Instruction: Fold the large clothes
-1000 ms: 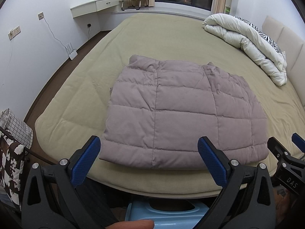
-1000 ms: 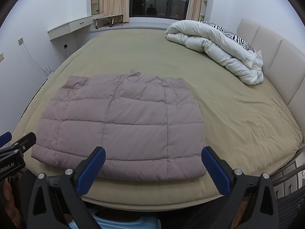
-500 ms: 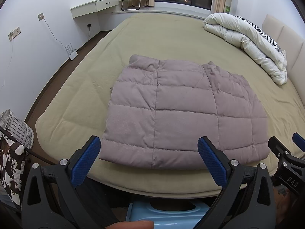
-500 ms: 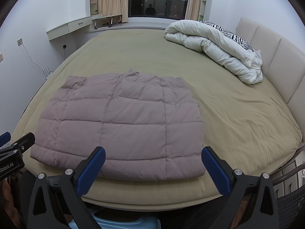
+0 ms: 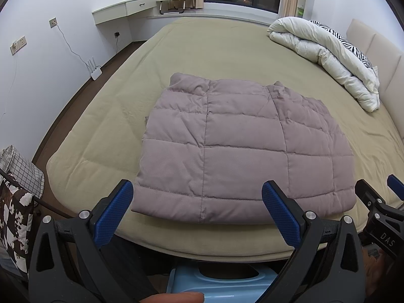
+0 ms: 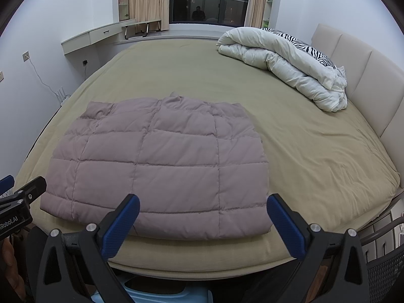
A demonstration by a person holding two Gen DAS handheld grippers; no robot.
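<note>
A mauve quilted puffer jacket (image 5: 242, 149) lies folded into a flat rectangle on the olive bed (image 5: 227, 50), its near hem close to the bed's front edge. It also shows in the right wrist view (image 6: 161, 164). My left gripper (image 5: 197, 199) is open and empty, held just off the bed's front edge before the jacket's hem. My right gripper (image 6: 202, 212) is open and empty, in front of the jacket's near right corner. Neither touches the jacket.
A rolled white duvet with a zebra-print pillow (image 5: 325, 53) lies at the far right by the padded headboard (image 6: 361, 75). A light blue stool (image 5: 214, 285) stands below the bed edge. A patterned bag (image 5: 15, 202) sits at the left. A router (image 5: 94, 69) stands on the floor.
Both grippers have stayed open and nearly still. The views shifted only slightly; the jacket has not moved.
</note>
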